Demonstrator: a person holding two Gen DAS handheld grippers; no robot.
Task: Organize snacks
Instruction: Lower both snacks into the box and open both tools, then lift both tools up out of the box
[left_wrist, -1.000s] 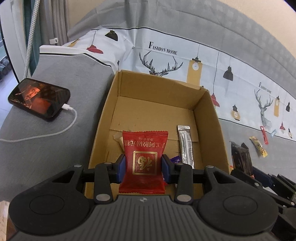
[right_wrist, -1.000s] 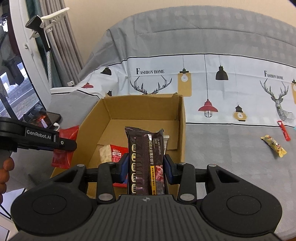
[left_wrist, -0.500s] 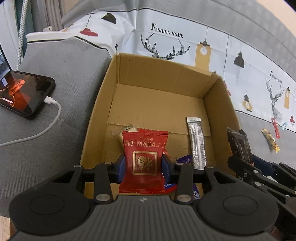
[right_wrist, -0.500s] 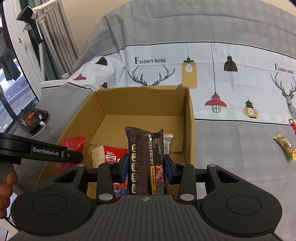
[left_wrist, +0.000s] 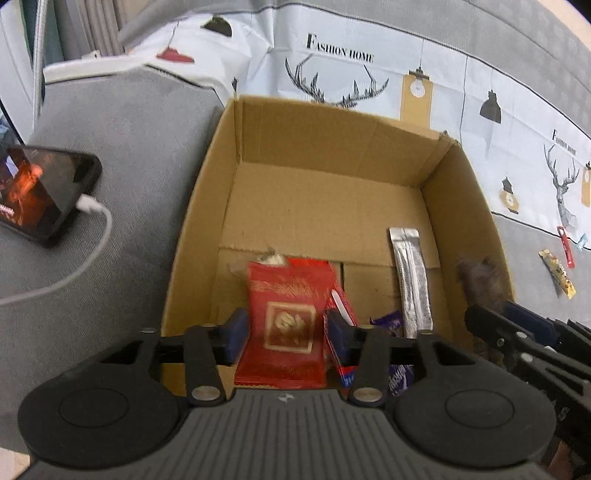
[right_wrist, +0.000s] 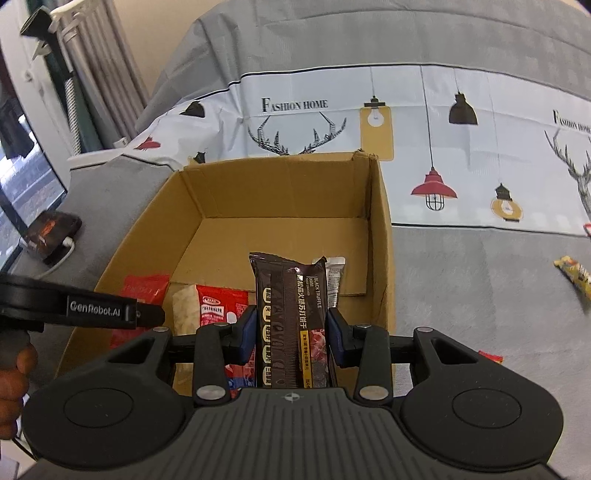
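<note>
The left gripper (left_wrist: 284, 334) is hanging over the open brown cardboard box (left_wrist: 325, 147), and its blue fingers (left_wrist: 234, 332) are spreading apart; the red square foil snack packet with a gold emblem (left_wrist: 286, 325) is sitting between them with a gap showing on each side, so the grip is released. The right gripper (right_wrist: 291, 338) is pointing into the same box, its fingers (right_wrist: 338, 339) easing open too, though they are sitting just beside the edges of the upright dark brown cracker packet (right_wrist: 290, 321), and I cannot tell whether they are pressing on it. Inside the box are lying a silver foil stick sachet (left_wrist: 410, 280), a purple wrapper (left_wrist: 389, 321) and a red-and-white snack bag (right_wrist: 216, 308). A yellow wrapped bar (right_wrist: 574, 277) is resting on the grey bed cover (right_wrist: 480, 295), well apart from the box. A black phone (left_wrist: 40, 192) is charging beside the box.
</note>
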